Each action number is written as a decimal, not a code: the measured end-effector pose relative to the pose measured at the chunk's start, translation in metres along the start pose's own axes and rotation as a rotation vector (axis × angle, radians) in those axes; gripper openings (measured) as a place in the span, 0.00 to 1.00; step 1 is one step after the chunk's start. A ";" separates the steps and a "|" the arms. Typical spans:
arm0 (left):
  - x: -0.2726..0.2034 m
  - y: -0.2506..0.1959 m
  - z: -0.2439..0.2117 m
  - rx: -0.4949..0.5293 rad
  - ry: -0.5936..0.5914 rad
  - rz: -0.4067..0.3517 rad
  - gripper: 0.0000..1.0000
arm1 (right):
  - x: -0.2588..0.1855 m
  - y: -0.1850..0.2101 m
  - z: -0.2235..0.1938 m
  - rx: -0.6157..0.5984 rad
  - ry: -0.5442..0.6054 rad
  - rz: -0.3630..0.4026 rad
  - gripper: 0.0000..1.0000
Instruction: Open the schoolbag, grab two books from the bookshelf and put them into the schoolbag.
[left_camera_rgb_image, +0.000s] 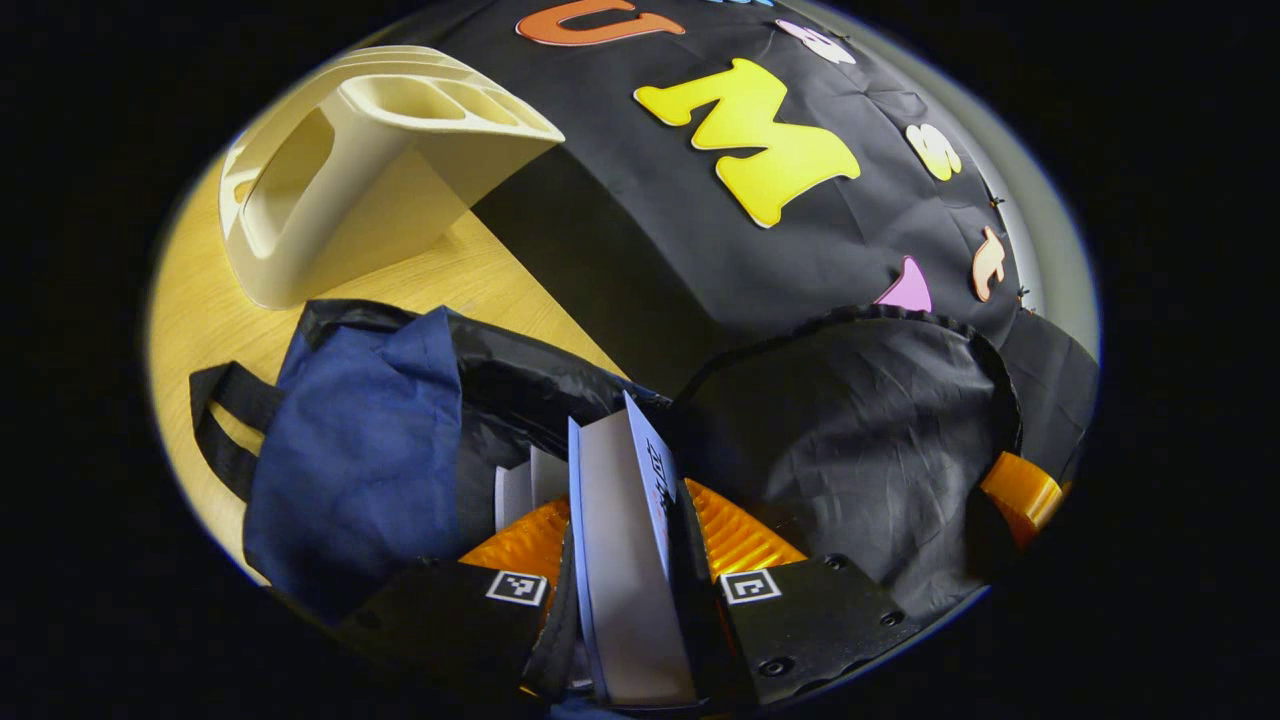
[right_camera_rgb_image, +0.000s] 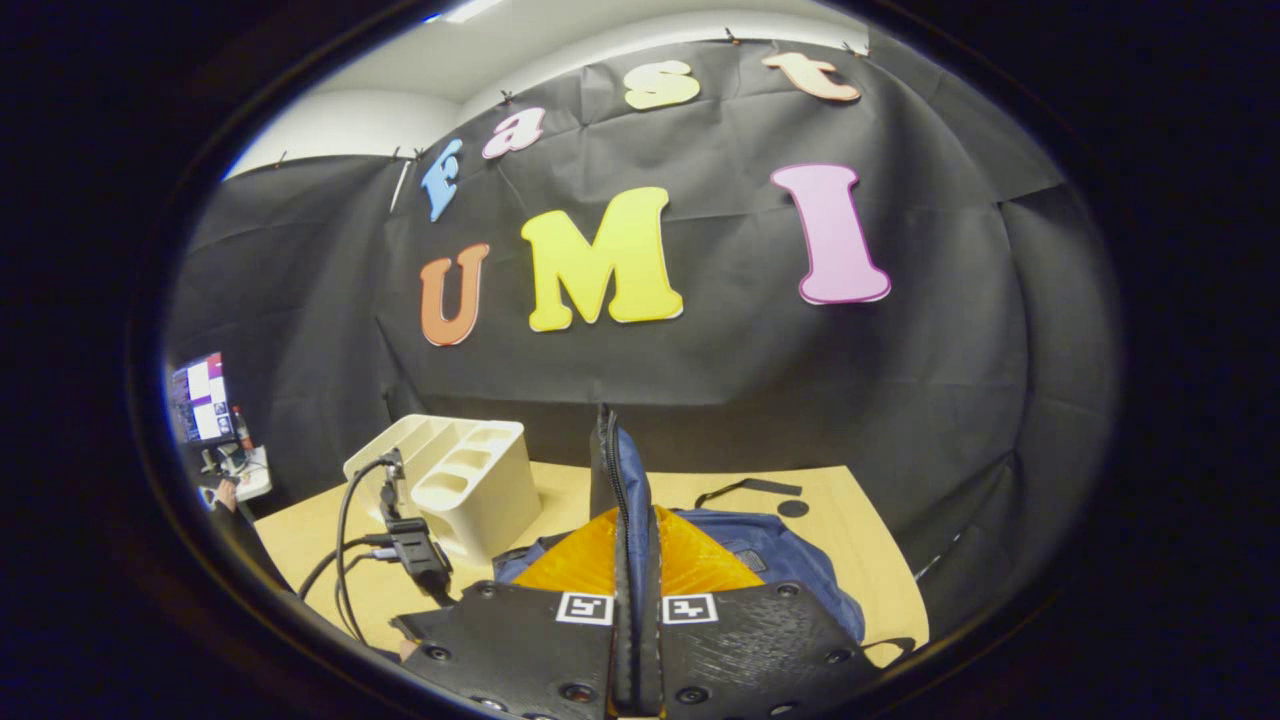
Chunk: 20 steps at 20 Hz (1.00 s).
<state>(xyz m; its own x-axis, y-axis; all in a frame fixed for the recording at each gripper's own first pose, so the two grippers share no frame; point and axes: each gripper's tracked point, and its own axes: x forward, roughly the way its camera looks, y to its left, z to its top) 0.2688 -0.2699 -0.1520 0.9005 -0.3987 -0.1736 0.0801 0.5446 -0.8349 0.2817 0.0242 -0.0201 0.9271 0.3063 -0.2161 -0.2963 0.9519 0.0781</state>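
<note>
We take the schoolbag as our landmark: it lies slumped on the wooden surface, its dark blue cloth folded back and its black lining gaping open toward the left tongs.

Those left tongs are closed on a book, both fingers pressing its covers, the book standing on edge with its far end already over the bag's open mouth. Inside the mouth we can make out pale edges that may be another book, though we cannot be sure.

The right tongs are nearly shut, pinching a strip of the bag's zippered edge and holding it lifted above the rest of the bag, which keeps the opening spread. In the right gripper view the other tongs' black body with its cables hangs just left of the bag.

The cream bookshelf sits behind the bag on the surface, its slots looking empty from here.

We judge the book stiff, smooth-covered and moderately heavy, so a firm grip across both covers near the spine suits it; held by one cover it would flop open. The bag is soft, light and slippery cloth that collapses unless held, and the stiffer zipper edge is the sensible place to grip it.
</note>
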 end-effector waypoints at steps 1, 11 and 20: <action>-0.001 0.001 0.001 0.001 -0.013 0.004 0.49 | -0.001 -0.002 -0.002 0.002 0.000 -0.003 0.03; -0.007 0.018 0.018 0.163 -0.009 0.066 0.95 | -0.010 -0.015 -0.028 0.025 0.064 -0.048 0.03; -0.060 0.014 0.067 0.431 -0.130 0.123 0.87 | -0.019 -0.034 -0.059 0.004 0.121 -0.165 0.18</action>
<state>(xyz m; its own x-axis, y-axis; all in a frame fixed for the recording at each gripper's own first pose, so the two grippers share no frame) 0.2450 -0.1889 -0.1177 0.9582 -0.2312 -0.1683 0.1147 0.8498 -0.5145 0.2606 -0.0131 -0.0757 0.9286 0.1449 -0.3415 -0.1414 0.9893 0.0353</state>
